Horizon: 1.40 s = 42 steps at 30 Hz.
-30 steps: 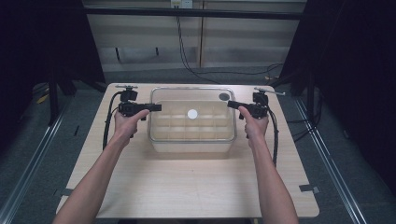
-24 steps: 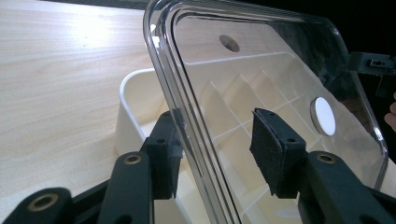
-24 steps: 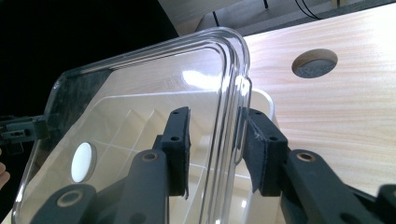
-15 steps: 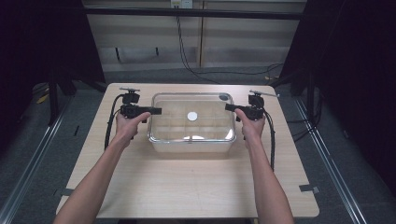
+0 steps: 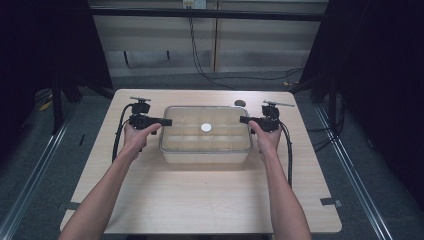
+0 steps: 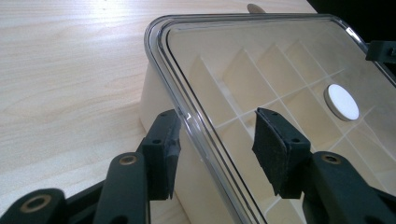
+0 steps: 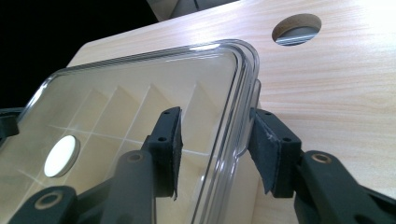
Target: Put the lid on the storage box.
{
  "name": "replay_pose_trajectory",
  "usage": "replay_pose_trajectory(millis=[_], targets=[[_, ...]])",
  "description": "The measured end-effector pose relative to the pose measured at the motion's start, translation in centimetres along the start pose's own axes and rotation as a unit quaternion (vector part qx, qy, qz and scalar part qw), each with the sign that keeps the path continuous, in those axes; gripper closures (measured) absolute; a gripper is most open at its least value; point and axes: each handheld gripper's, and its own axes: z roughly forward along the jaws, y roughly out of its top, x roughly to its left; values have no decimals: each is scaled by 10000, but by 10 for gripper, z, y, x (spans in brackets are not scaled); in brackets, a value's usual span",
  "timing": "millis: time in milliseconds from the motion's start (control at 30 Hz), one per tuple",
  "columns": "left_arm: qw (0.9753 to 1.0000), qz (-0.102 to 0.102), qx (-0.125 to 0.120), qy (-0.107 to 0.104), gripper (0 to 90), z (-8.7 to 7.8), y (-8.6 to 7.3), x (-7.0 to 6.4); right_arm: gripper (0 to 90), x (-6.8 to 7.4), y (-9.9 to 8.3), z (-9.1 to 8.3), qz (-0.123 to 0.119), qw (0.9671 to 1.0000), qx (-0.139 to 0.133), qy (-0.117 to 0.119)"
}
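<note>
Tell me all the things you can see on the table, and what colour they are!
Clear plastic box with a lid and inner dividers: one, see-through, middle of table.
Round white disc: one, white, at the lid's centre.
Light wooden table: one, pale wood, under everything.
Round hole in the table: one, dark, behind the box.
Left gripper: one, black, open, astride the box's left rim.
Right gripper: one, black, open, astride the right rim.
</note>
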Motion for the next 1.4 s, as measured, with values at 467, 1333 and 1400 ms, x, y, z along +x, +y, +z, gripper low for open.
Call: replay_pose_trajectory(millis=[467, 1333, 1400], targets=[[9999, -33, -134, 73, 458, -3, -7, -4, 491, 6, -1, -6, -252, 9993, 82, -263], [9967, 633, -494, -89, 449, -67, -37, -29, 378, 37, -20, -80, -930, 9943, -288, 426], [9964, 674, -493, -133, 450, -73, -43, -29, 377, 37, -25, -85, -928, 9940, -285, 513]])
